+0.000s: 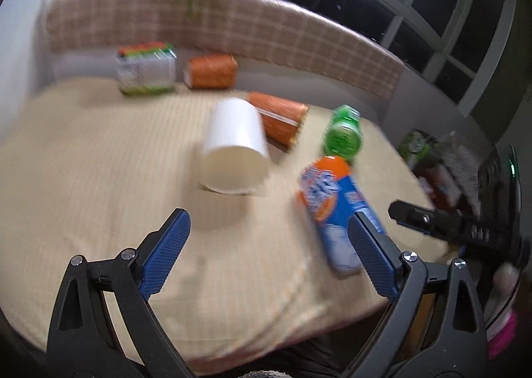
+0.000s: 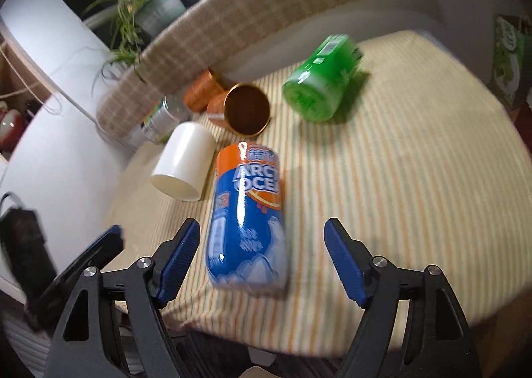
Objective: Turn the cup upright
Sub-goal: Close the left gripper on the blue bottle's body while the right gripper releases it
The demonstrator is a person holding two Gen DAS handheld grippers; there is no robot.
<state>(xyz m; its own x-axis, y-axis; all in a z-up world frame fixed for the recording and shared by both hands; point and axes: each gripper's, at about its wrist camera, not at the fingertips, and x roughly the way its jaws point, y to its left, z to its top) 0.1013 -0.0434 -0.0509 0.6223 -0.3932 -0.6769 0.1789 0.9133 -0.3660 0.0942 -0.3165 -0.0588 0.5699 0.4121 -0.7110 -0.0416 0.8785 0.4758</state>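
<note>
So the white cup point(image 1: 234, 145) is lying on its side on the striped cloth over the worktop point(image 1: 83, 161), open mouth facing the left tongs point(image 1: 269, 235), which sit a bit short of it, spread wide with nothing between the blue pads point(image 1: 168, 253). Just right of the cup there's a blue-and-orange can point(image 2: 247, 211), also on its side, and the right tongs point(image 2: 262, 240) are wide too, one finger on either side of the can's near end but not touching it as far as I can see. Behind the cup is an orange cup point(image 2: 246, 108) tipped over with its mouth toward the right camera, touching or nearly touching the white one in the left view. A green bottle point(image 2: 321, 78) lies further right, well apart. Another orange cup point(image 1: 211, 71) and a striped box point(image 1: 146, 68) are at the back edge. Everything's kinda blurry.
</note>
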